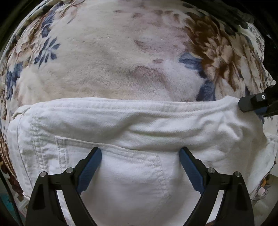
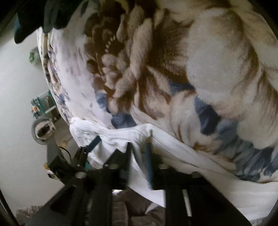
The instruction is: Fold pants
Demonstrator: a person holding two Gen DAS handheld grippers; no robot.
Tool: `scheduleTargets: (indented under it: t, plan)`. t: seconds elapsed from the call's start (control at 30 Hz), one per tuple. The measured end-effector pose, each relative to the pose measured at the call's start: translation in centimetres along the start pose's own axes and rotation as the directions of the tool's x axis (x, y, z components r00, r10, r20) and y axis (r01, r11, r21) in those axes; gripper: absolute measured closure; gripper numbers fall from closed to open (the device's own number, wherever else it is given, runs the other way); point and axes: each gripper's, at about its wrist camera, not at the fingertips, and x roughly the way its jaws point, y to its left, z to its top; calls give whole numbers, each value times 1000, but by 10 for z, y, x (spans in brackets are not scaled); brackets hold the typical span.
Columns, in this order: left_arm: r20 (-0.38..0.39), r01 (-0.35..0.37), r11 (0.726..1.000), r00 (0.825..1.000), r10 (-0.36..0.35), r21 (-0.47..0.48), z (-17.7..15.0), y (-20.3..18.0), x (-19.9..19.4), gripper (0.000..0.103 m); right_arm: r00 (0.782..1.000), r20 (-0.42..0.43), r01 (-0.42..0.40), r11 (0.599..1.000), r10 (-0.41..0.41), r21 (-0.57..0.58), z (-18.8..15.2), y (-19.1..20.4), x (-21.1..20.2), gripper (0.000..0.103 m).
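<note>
item: pants [image 1: 139,132], white denim, lying on the floral blanket [image 1: 104,60] with a folded edge running across the frame ahead of your left tool. a back pocket [image 1: 135,170] with stitched seams faces up, directly under your left gripper [image 1: 140,153].

item: your left gripper, black arms with blue pads. jaws spread wide, nothing between them; the fingertips [image 1: 96,153] sit over the pocket area, one to each side of it. whether they touch the cloth cannot be told.

item: your right gripper [image 1: 255,104], seen from the left wrist at the right end of the folded edge, touching the cloth at that corner. in the right wrist view the same gripper [image 2: 139,146] is blurred; its jaws appear drawn close together with a bunched bit of white pants [image 2: 121,137] fabric caught between them, though the blur makes the pinch less than certain.

item: floral blanket [image 2: 173,60], plush, cream with brown and blue flower print, covering the surface beyond the pants in both views.

item: dark garment [image 2: 38,15], at the far upper corner of the blanket in the right wrist view, well apart from the pants.

item: roll of tape [image 2: 40,130], grey, on the pale floor [image 2: 15,87] beside the blanket's edge, near some small clutter too blurred to name.
</note>
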Motion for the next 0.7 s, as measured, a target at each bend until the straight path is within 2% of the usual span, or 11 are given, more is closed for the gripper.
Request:
scheduleTargets:
  t: [0.03, 0.13, 0.17, 0.23, 0.3, 0.37, 0.5, 0.57, 0.6, 0.63, 0.7]
  plan:
    - [-1, 6, 1000, 1000, -6, -5, -2, 5, -5, 12, 1000, -6, -4, 1000, 4, -15, 1, 1, 1, 33]
    - [-4, 14, 1000, 1000, -14, -9, 1, 6, -4, 12, 999, -36, -41, 999, 41, 0, 4, 8, 27, 32]
    - [-4, 12, 1000, 1000, -12, -7, 1, 5, -5, 12, 999, -37, -23, 1000, 23, 3, 6, 11, 42, 37]
    - [-3, 6, 1000, 1000, -6, 10, 1, 4, -5, 12, 997, -42, 69, 998, -69, 4, 12, 25, 71, 85]
    - [2, 5, 1000, 1000, -5, 28, -4, 2, -8, 12, 998, -24, 52, 998, -52, 19, 14, 20, 60, 92]
    - [9, 1, 999, 1000, -2, 48, -7, 1, -8, 12, 998, 28, 54, 998, -55, 29, 14, 15, 38, 93]
    - [14, 12, 999, 1000, -12, 38, -7, -1, -14, 12, 982, 125, 146, 989, -144, -13, 3, 13, -12, 92]
    - [47, 46, 999, 998, -47, 27, -3, -4, -32, 12, 968, 140, 218, 973, -207, -73, -12, 16, -35, 72]
    - [66, 60, 998, 996, -62, 32, 1, -9, -40, 12, 944, 162, 307, 945, -287, -110, -22, 20, -44, 52]
    - [75, 67, 997, 995, -69, 37, 4, -13, -44, 12, 909, 201, 397, 905, -365, -153, -36, 23, -53, 42]
    - [87, 94, 994, 991, -99, 59, 14, -27, -49, 12, 877, 194, 472, 863, -439, -181, -53, 16, -58, 42]
